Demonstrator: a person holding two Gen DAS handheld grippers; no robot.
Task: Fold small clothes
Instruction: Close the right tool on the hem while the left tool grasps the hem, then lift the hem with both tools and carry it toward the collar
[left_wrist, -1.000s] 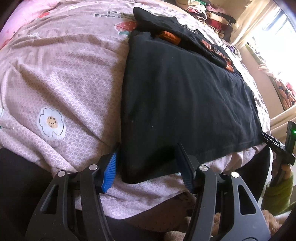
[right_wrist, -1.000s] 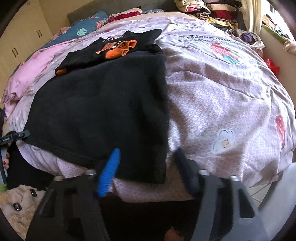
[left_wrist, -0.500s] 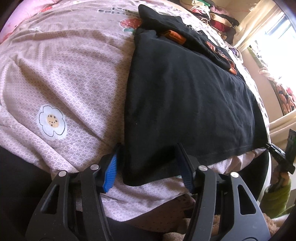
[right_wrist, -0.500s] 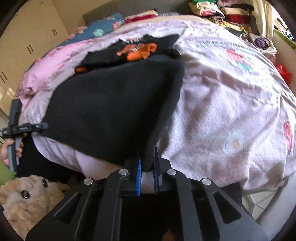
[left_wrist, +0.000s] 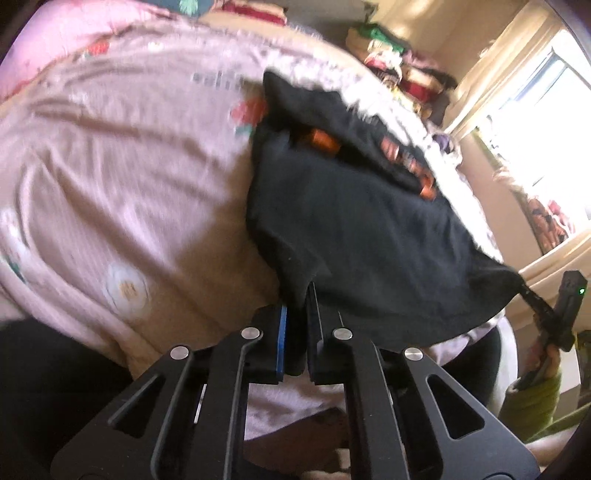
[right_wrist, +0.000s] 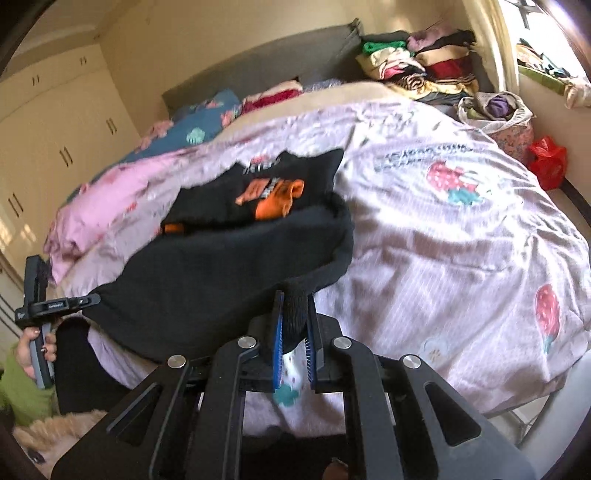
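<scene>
A black garment with orange print lies on the pink bedspread. Its near hem is lifted off the bed. My left gripper is shut on the garment's near left corner. My right gripper is shut on the near right corner of the garment. Each gripper shows in the other's view: the right gripper at the far right, the left gripper at the far left. The orange print sits at the far end of the garment.
A stack of folded clothes sits by the headboard. A bag and a red bag stand right of the bed. A plush toy lies at the lower left. Wardrobe doors line the left wall.
My left gripper has closed on the hem's left corner. Both grippers have risen, lifting the near edge of the garment off the bed. The right gripper shut half a second ago.
</scene>
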